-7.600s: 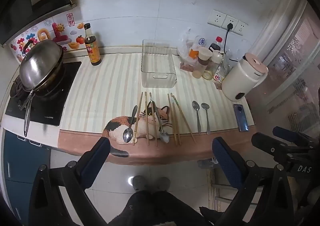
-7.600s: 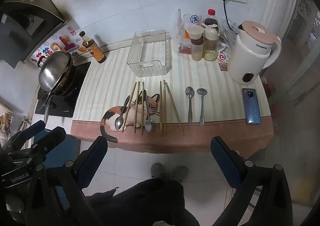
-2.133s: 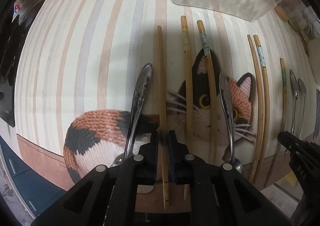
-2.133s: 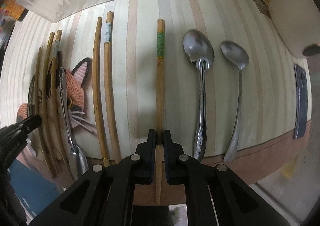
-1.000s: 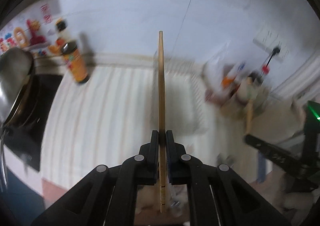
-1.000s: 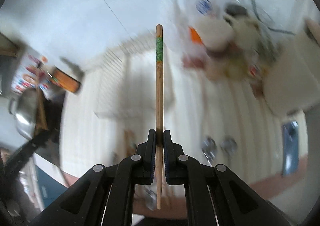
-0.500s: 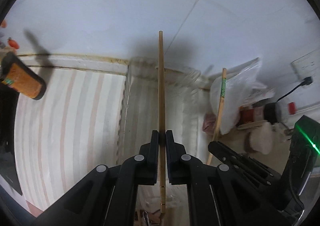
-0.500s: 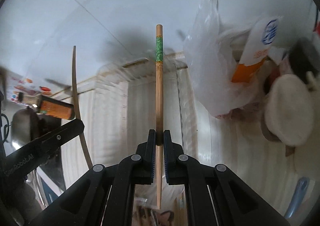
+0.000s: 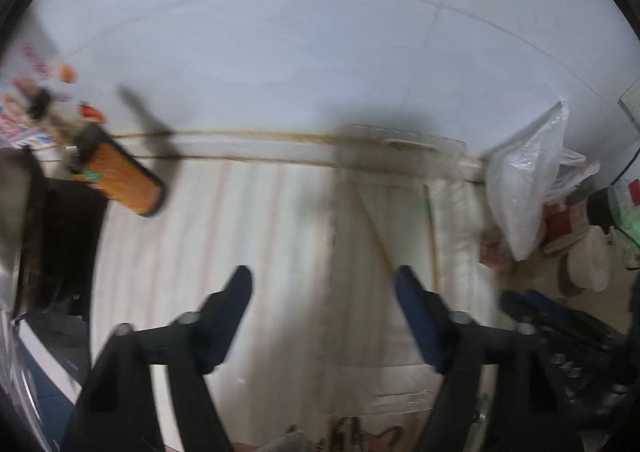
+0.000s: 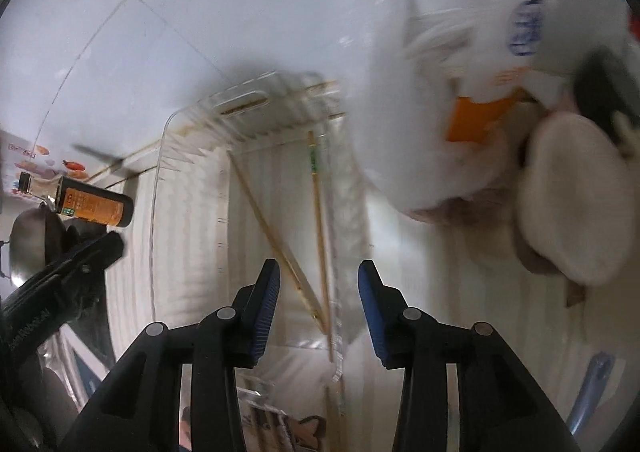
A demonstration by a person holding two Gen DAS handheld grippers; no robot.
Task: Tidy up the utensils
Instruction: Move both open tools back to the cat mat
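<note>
Two chopsticks lie inside the clear plastic bin (image 10: pixel 192 195) on the striped counter. The plain chopstick (image 10: pixel 276 240) lies slanted, and the chopstick with a green band (image 10: pixel 318 211) runs nearly straight beside it; their near ends cross. Both also show in the left wrist view, the plain chopstick (image 9: pixel 370 223) left of the green-banded chopstick (image 9: pixel 431 228). My right gripper (image 10: pixel 319 284) hovers over the bin, its jaws opening with nothing pressed between them. My left gripper (image 9: pixel 324 312) stands wide, jaws opening and empty. The bin's rim (image 9: pixel 404 143) shows there too.
An orange-labelled sauce bottle (image 9: pixel 120 179) stands left of the bin by the dark stove (image 9: pixel 60 236). A white plastic bag (image 9: pixel 528 187) and jars (image 10: pixel 572 195) crowd the bin's right side. The cat-print mat (image 10: pixel 304 428) with more utensils lies at the near edge.
Both grippers let go of their chopsticks, which now lie in the bin. Both sets of jaws went from shut to apart, and both hands sank lower over the bin.
</note>
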